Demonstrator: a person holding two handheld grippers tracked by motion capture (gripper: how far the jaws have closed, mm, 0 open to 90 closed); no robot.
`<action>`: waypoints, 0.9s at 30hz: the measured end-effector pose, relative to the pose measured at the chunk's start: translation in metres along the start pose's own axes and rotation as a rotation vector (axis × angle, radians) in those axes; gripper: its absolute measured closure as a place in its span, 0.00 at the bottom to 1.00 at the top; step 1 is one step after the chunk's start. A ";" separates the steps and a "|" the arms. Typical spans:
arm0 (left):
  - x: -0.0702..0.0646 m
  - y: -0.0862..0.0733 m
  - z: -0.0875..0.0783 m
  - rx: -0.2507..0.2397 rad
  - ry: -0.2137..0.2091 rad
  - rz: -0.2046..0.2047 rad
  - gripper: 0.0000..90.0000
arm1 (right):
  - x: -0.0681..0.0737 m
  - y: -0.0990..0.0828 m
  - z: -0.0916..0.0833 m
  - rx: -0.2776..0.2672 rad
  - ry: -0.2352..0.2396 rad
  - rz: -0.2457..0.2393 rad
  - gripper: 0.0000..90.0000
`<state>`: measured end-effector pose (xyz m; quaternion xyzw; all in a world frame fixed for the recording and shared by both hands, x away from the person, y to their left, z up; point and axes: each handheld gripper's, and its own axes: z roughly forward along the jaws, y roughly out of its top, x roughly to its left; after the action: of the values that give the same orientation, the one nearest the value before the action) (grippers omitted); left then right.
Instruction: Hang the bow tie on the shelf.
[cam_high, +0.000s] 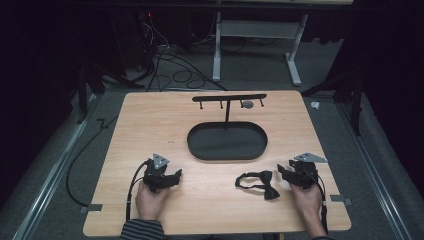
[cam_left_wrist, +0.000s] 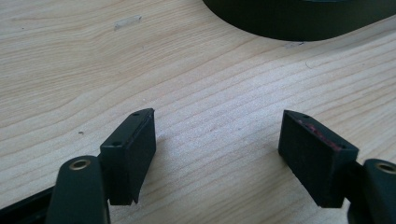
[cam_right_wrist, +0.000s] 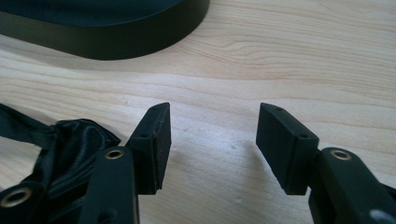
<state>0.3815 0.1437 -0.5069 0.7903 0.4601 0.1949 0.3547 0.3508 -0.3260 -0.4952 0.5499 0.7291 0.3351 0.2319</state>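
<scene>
The right gripper (cam_high: 283, 171) sat wide open, holding nothing, just right of the black bow tie (cam_high: 260, 183). The left gripper (cam_high: 176, 176), lower left, was wide open too.

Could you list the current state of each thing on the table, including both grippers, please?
bow tie: lying loose on the table, strap looped, beside the right gripper, not held.
oval tray: empty.
hanger stand: upright behind the tray, one small grey item on a hook.
left gripper: open, nothing between its jaws.
right gripper: open, nothing between its jaws.
</scene>
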 end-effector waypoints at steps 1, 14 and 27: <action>0.000 0.000 0.000 -0.002 0.000 0.000 0.31 | 0.001 0.000 -0.001 -0.002 0.000 -0.002 0.53; 0.000 0.000 0.000 -0.002 0.001 0.000 0.31 | 0.011 0.006 -0.010 -0.031 0.044 -0.023 0.54; 0.000 0.000 0.000 -0.002 0.001 0.000 0.31 | 0.024 0.013 -0.016 -0.047 0.085 -0.041 0.57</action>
<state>0.3815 0.1436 -0.5070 0.7900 0.4599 0.1955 0.3551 0.3413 -0.3047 -0.4739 0.5144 0.7415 0.3703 0.2203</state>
